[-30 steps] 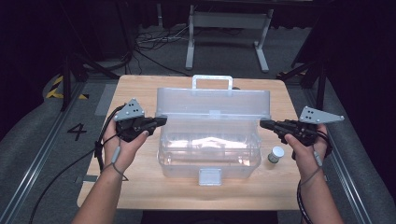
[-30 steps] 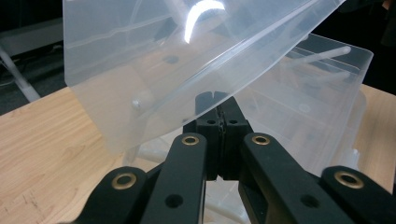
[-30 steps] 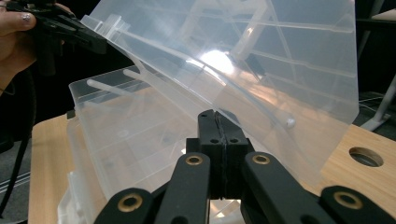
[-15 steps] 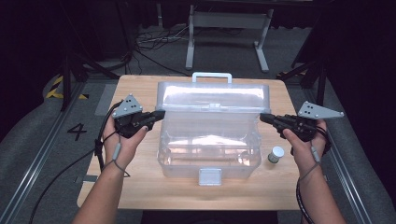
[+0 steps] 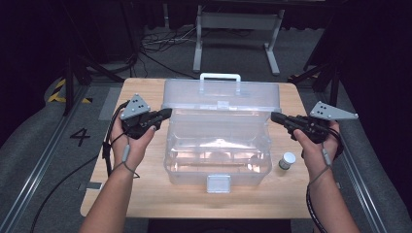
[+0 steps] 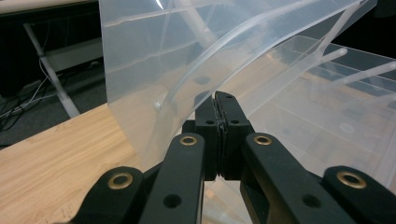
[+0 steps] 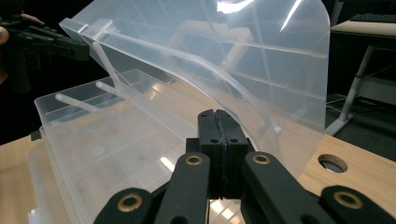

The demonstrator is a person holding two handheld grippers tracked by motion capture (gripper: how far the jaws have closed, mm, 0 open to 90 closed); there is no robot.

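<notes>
Clear plastic is what both hands are working on: a see-through storage box is sitting in the middle of the wooden table, and its lid is standing raised, roughly halfway open, with the white carrying handle pointing away from the person. Judging by that, the opening is well under way; the latch on the near wall is hanging free, and what seems to be left is tipping the lid fully back, then whatever is meant for the empty inside. A small white-capped jar is waiting on the table just beside the box's right end.

Left gripper is reaching in from the left, its jaws pressed together with nothing between them, the tips touching or nearly touching the lid's left end; in the left gripper view the closed tips are sitting right against the lid's curved side edge. Right gripper is mirroring it at the lid's right end, jaws likewise squeezed shut on nothing. In the right gripper view its tips are lying under the curved side wall of the lid. Neither gripper is pinching the plastic; both appear to be propping the lid from its ends.
</notes>
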